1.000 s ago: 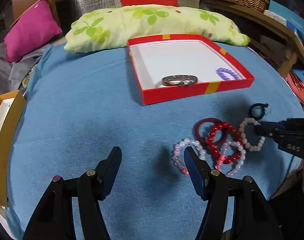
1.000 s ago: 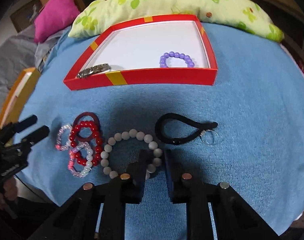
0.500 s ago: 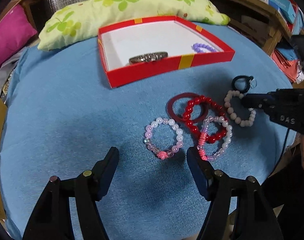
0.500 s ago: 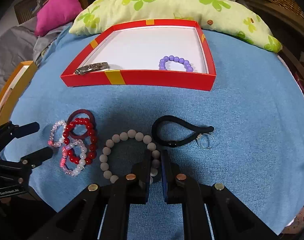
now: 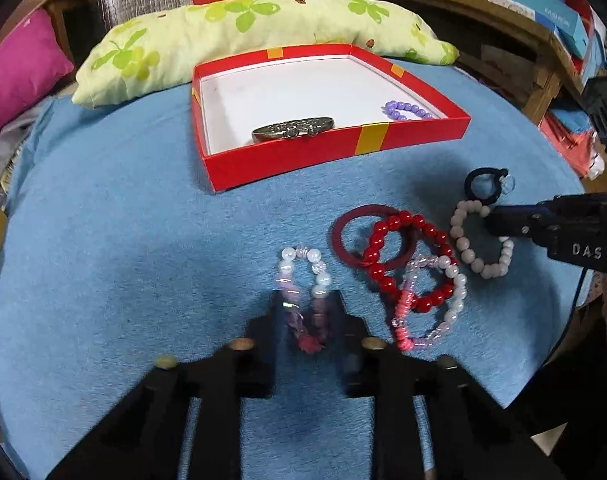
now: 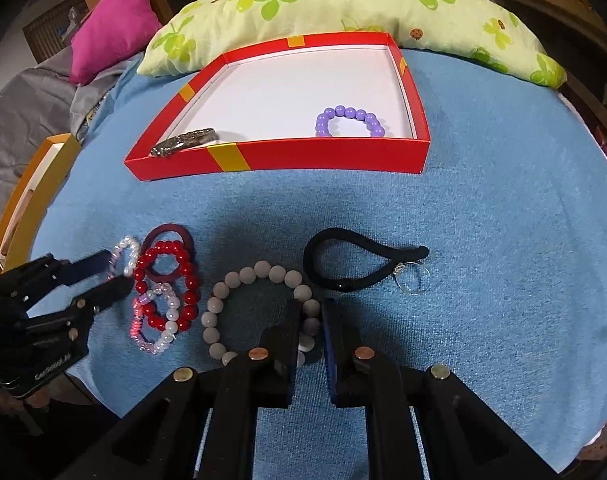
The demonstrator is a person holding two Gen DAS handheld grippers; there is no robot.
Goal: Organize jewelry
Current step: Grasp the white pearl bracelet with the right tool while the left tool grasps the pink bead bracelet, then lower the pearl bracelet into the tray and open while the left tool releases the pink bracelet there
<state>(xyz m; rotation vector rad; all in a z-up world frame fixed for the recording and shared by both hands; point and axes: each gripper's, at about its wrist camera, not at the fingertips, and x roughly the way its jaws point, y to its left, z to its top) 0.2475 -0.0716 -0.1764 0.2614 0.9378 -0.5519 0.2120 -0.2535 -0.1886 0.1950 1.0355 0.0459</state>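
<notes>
In the left wrist view, the left claw [image 5: 305, 316] has changed the most. A second ago its two fingers stood wide apart over the bare blue cloth [image 5: 115, 248]. Now they are closing in on the pink and clear bracelet [image 5: 303, 292], which sits between them and is squeezed long and thin. The claw has also come closer to the beads. The red box [image 5: 343, 148] is in the same place, farther back on the cloth. Inside it lie the metal bangle [image 5: 292, 129] and the purple bracelet [image 5: 407, 109], just as before. To the right of the claw sit the dark red ring [image 5: 345, 236], the red bead bracelet [image 5: 407, 260] and the pink and white bracelet [image 5: 431, 300], all piled on each other. Farther right, the right claw [image 5: 499, 224] is at the pale bead bracelet [image 5: 481, 246], with the black hair tie [image 5: 483, 184] just behind it.

In the right wrist view, very little has changed. The right claw [image 6: 312, 320] is clamped on the pale bead bracelet [image 6: 259, 308], the same as a second ago, with a few beads pinched between its fingers. The black hair tie [image 6: 359, 264] lies just past it, with a clear charm at its end. On the left, the left claw [image 6: 115, 270] now has its fingers close together around the pink and clear bracelet [image 6: 123, 254]. The red box [image 6: 287, 160] sits behind them all, in front of the green pillow [image 6: 343, 16].
</notes>
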